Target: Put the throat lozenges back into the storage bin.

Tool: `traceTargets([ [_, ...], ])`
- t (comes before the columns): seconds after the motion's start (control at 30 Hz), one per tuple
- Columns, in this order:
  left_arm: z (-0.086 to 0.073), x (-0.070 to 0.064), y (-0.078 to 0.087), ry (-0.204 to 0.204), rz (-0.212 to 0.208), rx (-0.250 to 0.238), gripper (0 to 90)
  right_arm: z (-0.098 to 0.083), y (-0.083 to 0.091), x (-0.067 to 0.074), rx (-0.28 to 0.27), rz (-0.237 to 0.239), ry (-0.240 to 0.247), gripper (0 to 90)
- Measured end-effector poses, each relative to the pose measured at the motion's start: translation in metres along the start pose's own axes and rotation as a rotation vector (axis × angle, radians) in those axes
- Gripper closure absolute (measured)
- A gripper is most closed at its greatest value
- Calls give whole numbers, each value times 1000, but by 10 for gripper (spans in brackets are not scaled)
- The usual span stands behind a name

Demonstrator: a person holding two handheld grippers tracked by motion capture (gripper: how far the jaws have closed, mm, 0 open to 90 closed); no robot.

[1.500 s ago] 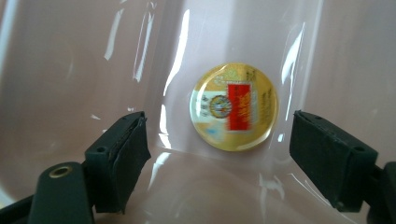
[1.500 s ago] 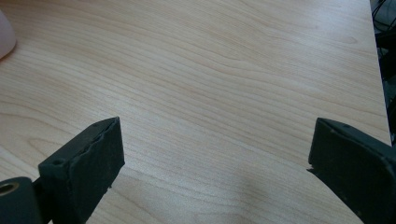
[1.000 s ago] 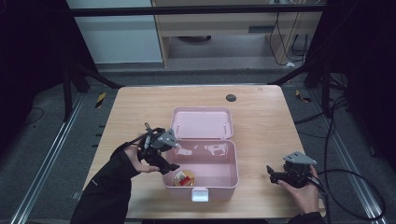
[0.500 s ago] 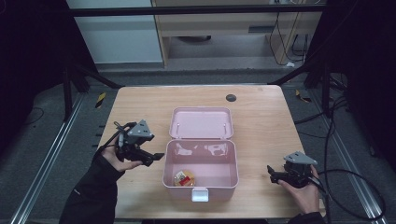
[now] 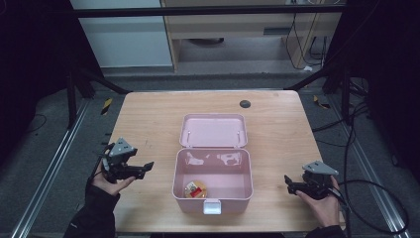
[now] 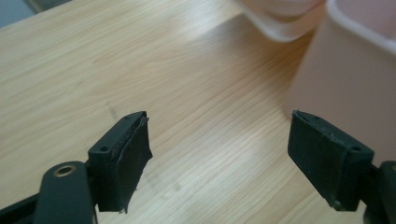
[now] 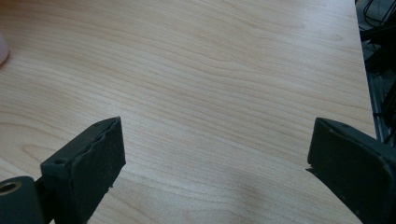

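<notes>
A pink plastic box (image 5: 213, 186) is sitting open in the middle of the wooden tabletop (image 5: 277, 124), its hinged lid (image 5: 213, 130) lying flat on the far side and its white latch (image 5: 212, 207) facing the person. Inside, near the front left corner, a small round red-and-yellow item (image 5: 195, 189) is lying on the bottom; what it is cannot be told.

The left gripper (image 5: 143, 167) is hovering just left of the box, held in the person's left hand (image 5: 110, 178), pointing toward the box wall with its jaws spread apart and holding nothing. In the left gripper view, the gripper (image 6: 219, 140) is looking down on bare wood, with the pink wall (image 6: 345, 79) showing just beyond the right jaw.

The right gripper (image 5: 288, 182) is resting near the tabletop's right front edge, well apart from the box, in the right hand (image 5: 321, 203). Its jaws are gaping wide, empty, over bare wood in the right gripper view (image 7: 215, 154).

A small dark round spot (image 5: 244, 104) is lying near the far edge.
</notes>
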State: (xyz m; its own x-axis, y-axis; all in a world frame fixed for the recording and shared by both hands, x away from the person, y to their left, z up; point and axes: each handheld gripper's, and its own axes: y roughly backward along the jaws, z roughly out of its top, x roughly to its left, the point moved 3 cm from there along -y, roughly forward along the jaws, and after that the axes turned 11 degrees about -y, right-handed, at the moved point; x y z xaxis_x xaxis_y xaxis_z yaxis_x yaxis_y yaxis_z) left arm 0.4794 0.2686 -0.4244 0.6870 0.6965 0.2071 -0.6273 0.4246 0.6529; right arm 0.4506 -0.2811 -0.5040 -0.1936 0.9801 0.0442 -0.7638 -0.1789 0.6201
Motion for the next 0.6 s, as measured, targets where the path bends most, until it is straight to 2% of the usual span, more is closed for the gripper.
traceTargets([
  [0.07, -14, 3, -3, 48, 29, 2, 193, 0, 0, 0, 2, 3, -8, 42],
  [0.1, -17, 3, -4, 59, 37, 0, 187, -1, 0, -1, 2, 2, -7, 43],
  [0.2, -38, 10, -8, 136, 82, 11, 186, -1, 0, -1, 2, 2, -14, 42],
  [0.3, -52, 16, -10, 190, 123, 24, 186, -1, -1, -1, 2, -1, -12, 41],
  [0.5, -78, 26, -10, 277, 196, 54, 180, -2, 0, -2, 6, -2, -19, 39],
  [0.6, -87, 28, -11, 310, 214, 70, 180, -3, 0, -2, 7, 0, -22, 39],
])
